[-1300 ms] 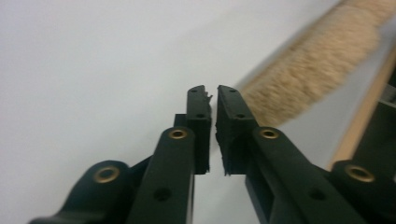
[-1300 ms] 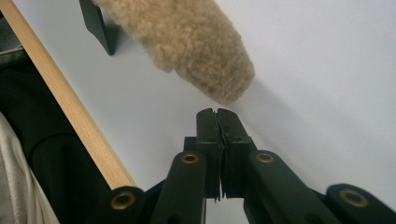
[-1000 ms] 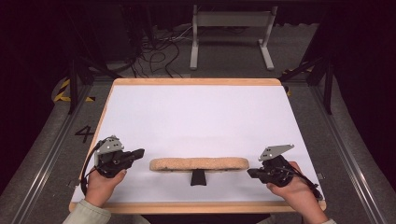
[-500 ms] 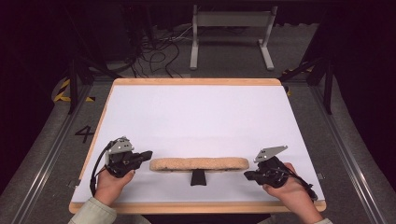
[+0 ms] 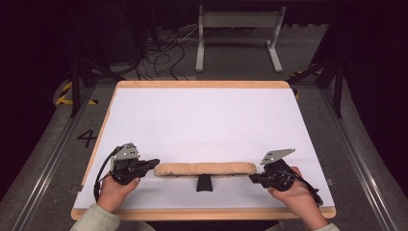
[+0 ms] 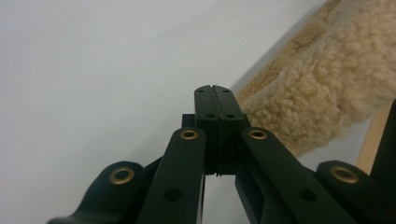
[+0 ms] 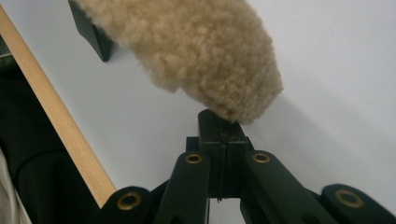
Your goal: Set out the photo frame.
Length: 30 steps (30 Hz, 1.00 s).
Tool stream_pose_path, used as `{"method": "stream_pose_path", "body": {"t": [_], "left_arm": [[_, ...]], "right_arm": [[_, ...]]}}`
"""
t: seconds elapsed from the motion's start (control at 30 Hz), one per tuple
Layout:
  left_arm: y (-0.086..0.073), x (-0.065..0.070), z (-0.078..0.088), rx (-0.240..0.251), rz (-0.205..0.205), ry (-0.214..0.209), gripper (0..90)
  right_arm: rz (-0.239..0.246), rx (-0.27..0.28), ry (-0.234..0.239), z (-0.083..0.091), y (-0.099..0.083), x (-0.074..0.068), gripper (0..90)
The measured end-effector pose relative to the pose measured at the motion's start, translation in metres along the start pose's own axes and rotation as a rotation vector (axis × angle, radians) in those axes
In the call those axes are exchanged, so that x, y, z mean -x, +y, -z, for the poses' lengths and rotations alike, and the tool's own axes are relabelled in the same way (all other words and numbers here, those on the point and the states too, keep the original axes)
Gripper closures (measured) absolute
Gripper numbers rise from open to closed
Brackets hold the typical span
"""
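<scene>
1. High view: fixed above the person's side, facing forward and down. It takes in the whole white table (image 5: 202,120), with floor and cables towards 12 o'clock and forearms entering from 6 o'clock.
2. Left gripper view: mounted on the left gripper (image 6: 215,91), very near the tabletop, looking along its meeting jaws. The fleecy pad (image 6: 322,88) sits at 2 o'clock.
3. Right gripper view: mounted on the right gripper (image 7: 219,121), equally near, facing the pad's other end at 12 o'clock; the wooden table edge (image 7: 51,116) runs at 9 o'clock.
4. Shared ground: all three views take in the pad and the white surface.
</scene>
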<state>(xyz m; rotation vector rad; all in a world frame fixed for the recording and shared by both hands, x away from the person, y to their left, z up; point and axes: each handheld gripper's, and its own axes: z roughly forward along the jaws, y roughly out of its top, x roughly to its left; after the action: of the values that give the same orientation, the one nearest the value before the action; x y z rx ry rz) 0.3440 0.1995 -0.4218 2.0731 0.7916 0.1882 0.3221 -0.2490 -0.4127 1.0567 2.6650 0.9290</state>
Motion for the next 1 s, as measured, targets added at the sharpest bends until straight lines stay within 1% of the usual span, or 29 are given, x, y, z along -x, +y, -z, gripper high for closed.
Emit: {"method": "stream_pose_path", "body": {"t": [0.07, 0.1, 0.2, 0.23, 0.3, 0.43, 0.5, 0.53, 0.6, 0.67, 0.77, 0.8, 0.9, 1.0], "left_arm": [[0.0, 0.0, 0.0, 0.0, -0.004, -0.002, 90.0], [-0.001, 0.0, 0.001, 0.0, -0.013, -0.009, 90.0], [-0.001, 0.0, 0.001, -0.001, -0.012, -0.019, 90.0], [-0.001, 0.0, 0.001, -0.002, -0.013, -0.025, 90.0], [-0.001, 0.001, 0.001, -0.002, -0.012, -0.029, 90.0], [0.0, 0.003, 0.001, -0.001, -0.025, -0.043, 90.0], [0.0, 0.003, 0.002, 0.001, -0.022, -0.047, 90.0], [0.0, 0.004, 0.002, -0.002, -0.028, -0.057, 90.0], [-0.001, 0.005, 0.002, -0.004, -0.027, -0.068, 90.0], [-0.001, 0.006, 0.002, -0.005, -0.034, -0.075, 90.0], [-0.001, 0.009, 0.002, -0.007, -0.045, -0.097, 90.0], [-0.001, 0.009, 0.002, -0.007, -0.045, -0.097, 90.0], [0.0, 0.012, 0.001, -0.009, -0.061, -0.116, 90.0], [0.0, 0.014, 0.0, -0.026, -0.07, -0.143, 90.0]], "right_arm": [[-0.008, 0.002, -0.005, -0.001, 0.001, 0.001, 90.0], [-0.014, 0.004, -0.008, -0.002, 0.002, 0.001, 90.0], [-0.018, 0.005, -0.014, -0.003, 0.004, 0.003, 90.0], [-0.029, 0.004, -0.014, -0.007, 0.008, 0.006, 90.0], [-0.033, 0.003, -0.016, -0.008, 0.01, 0.007, 90.0], [-0.047, 0.007, -0.036, -0.017, 0.02, 0.013, 90.0], [-0.067, 0.019, -0.042, -0.021, 0.025, 0.018, 90.0], [-0.077, 0.027, -0.045, -0.023, 0.027, 0.021, 90.0], [-0.091, 0.032, -0.048, -0.025, 0.03, 0.024, 90.0], [-0.108, 0.043, -0.053, -0.029, 0.034, 0.027, 90.0], [-0.121, 0.052, -0.065, -0.033, 0.039, 0.031, 90.0], [-0.121, 0.052, -0.065, -0.033, 0.039, 0.031, 90.0], [-0.144, 0.066, -0.069, -0.038, 0.044, 0.036, 90.0], [-0.157, 0.079, -0.076, -0.042, 0.05, 0.039, 90.0]]}}
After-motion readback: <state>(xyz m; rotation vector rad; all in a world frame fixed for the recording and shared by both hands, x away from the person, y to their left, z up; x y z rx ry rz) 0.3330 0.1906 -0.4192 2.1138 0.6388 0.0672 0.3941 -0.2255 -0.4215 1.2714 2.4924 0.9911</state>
